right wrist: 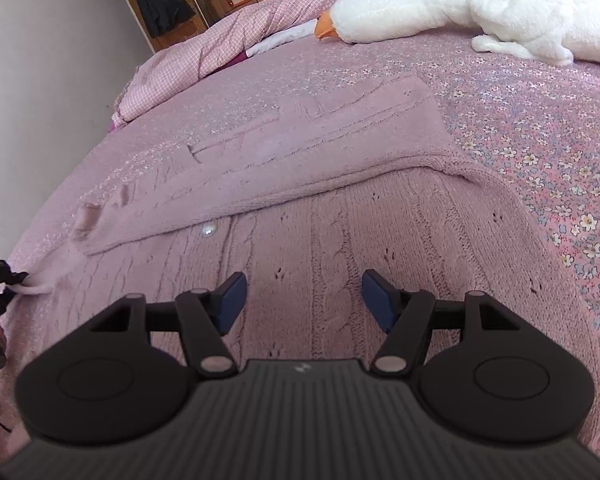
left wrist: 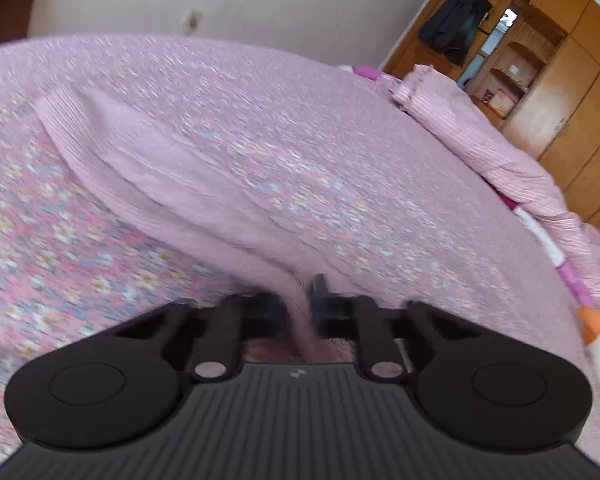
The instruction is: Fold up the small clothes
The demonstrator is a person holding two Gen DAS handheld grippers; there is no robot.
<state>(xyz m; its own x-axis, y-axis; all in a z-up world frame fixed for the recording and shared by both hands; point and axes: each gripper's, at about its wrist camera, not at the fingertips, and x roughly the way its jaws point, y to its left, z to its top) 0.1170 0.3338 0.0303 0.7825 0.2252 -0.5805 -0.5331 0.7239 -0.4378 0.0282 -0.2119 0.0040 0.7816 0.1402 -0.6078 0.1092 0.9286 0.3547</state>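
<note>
Left gripper point(left wrist: 300, 308) pinches an edge of the pink cardigan point(right wrist: 340, 248), spread mid-frame on the flowered bedspread point(right wrist: 540, 128). Right gripper point(right wrist: 304, 300) hovers over it, jaws wide, empty. One sleeve point(right wrist: 260, 160) looks folded across; most folding remains.

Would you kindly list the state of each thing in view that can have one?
left gripper: shut on the cardigan's edge.
right gripper: open, over the knit, holding nothing.
pink cardigan: flat on the bed, one sleeve folded across the body.
plush goose: lying on the bedspread.
quilt: bunched up.
</note>
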